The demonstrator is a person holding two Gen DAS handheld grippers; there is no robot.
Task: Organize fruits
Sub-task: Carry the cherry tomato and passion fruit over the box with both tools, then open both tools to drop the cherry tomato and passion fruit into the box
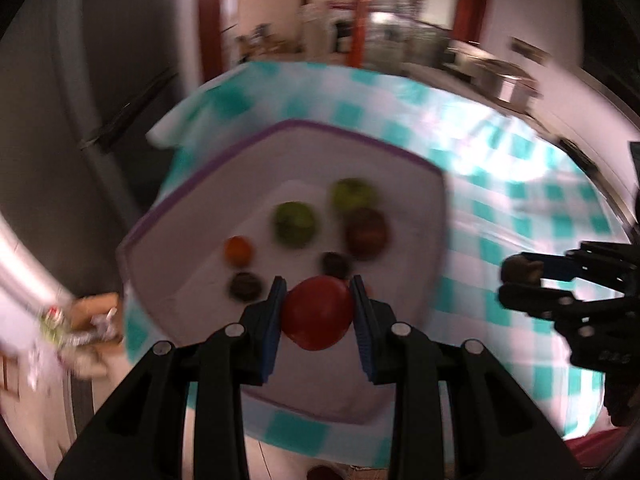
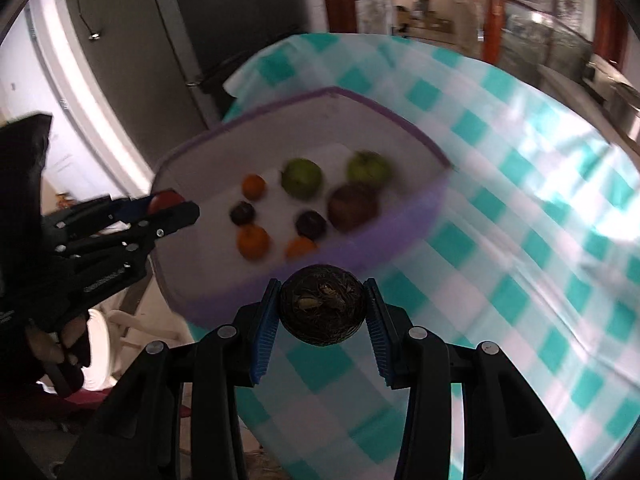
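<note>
- A table under a teal-and-white checked cloth (image 2: 500, 184) carries a white tray with a purple rim (image 2: 384, 114) at its near left part; the pictures are blurred by motion, so fine detail is unsure.
- In the tray lie two green apples (image 2: 302, 178), a dark red apple (image 2: 352, 207), small oranges (image 2: 253, 242) and two dark round fruits (image 2: 311, 224), close together but mostly apart.
- The left gripper (image 1: 318, 312) has its jaws closed narrowly round a red fruit (image 1: 318, 314), held above the near part of the tray.
- The right gripper (image 2: 322, 306) has its jaws clamped on a dark, rough-skinned round fruit (image 2: 322, 306), held over the cloth just outside the tray's near rim.
- The step in hand seems to be carrying: both fruits are lifted and neither is set down yet.
- Next, each gripper probably needs to go down to a free spot of tray floor, beside fruit of its own kind if sorting is meant, before the jaws part.
- The round fruits may roll when released, so a low, gentle release looks wise; the right one must first cross the rim.
</note>
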